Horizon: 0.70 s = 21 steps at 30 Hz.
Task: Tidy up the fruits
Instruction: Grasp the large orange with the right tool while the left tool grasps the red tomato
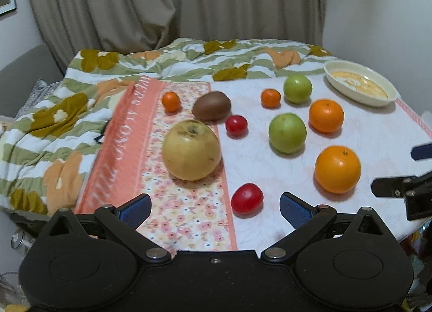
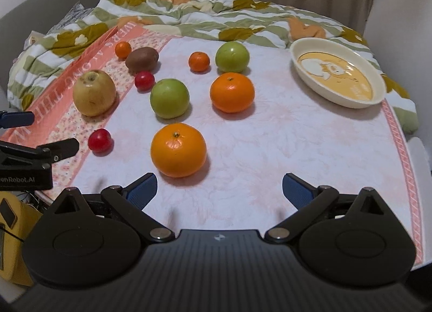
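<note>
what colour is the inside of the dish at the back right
Yellow-orange with a cream rim and a pale picture; the dish shows best in the right wrist view.

Left gripper (image 1: 214, 208): matte black body, two round caps, silver pivot screws, blue textured fingertips (image 1: 136, 208). Right gripper (image 2: 219, 190): same build, ribbed black housing, small centre logo.

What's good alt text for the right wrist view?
Open right gripper hovers empty over a table scattered with fruit, a large orange nearest its fingers. Beyond lie another orange, two green apples, two small tangerines, two red tomatoes, a kiwi and a yellow pear; an empty cream dish sits far right.
</note>
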Each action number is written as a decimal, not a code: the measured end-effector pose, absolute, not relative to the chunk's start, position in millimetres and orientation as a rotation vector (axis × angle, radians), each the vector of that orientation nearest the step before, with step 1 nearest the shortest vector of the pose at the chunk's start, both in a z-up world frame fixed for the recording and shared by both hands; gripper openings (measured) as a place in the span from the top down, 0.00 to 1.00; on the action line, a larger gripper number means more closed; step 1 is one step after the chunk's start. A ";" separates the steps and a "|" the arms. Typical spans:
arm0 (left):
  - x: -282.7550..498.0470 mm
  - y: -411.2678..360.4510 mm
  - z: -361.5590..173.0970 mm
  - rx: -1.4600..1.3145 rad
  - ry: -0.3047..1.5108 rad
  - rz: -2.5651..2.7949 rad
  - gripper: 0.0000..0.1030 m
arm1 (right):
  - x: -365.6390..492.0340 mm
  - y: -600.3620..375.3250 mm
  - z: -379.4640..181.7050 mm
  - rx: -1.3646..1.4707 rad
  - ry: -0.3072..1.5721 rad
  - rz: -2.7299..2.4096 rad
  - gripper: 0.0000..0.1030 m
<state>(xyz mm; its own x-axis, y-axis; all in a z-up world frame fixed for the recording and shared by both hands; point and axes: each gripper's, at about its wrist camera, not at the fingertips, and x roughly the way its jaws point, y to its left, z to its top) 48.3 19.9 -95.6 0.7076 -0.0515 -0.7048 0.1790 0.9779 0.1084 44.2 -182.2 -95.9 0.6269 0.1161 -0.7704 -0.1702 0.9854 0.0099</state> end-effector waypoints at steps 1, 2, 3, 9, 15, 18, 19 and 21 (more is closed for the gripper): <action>50.1 18.2 -101.0 0.185 0.776 -0.135 0.01 | 46.9 -181.2 -100.3 -0.069 0.877 0.168 0.00; 51.9 16.1 -106.7 0.197 0.779 -0.142 0.03 | 49.6 -179.9 -104.2 -0.075 0.876 0.172 0.00; 53.6 14.6 -110.9 0.207 0.780 -0.147 0.07 | 52.1 -178.3 -108.1 -0.083 0.875 0.178 0.00; 60.5 7.2 -126.7 0.235 0.782 -0.203 0.19 | 59.6 -167.8 -118.8 -0.115 0.869 0.226 0.00; 68.2 3.5 -132.5 0.226 0.793 -0.248 0.46 | 64.1 -159.9 -121.2 -0.112 0.870 0.247 0.00; 69.8 4.8 -135.0 0.217 0.799 -0.265 0.57 | 66.3 -155.4 -123.2 -0.117 0.878 0.255 0.02; 70.2 5.3 -135.1 0.213 0.800 -0.269 0.60 | 66.6 -154.3 -123.7 -0.116 0.878 0.258 0.02; 70.4 6.1 -134.9 0.207 0.802 -0.277 0.64 | 67.9 -152.1 -124.4 -0.114 0.880 0.262 0.05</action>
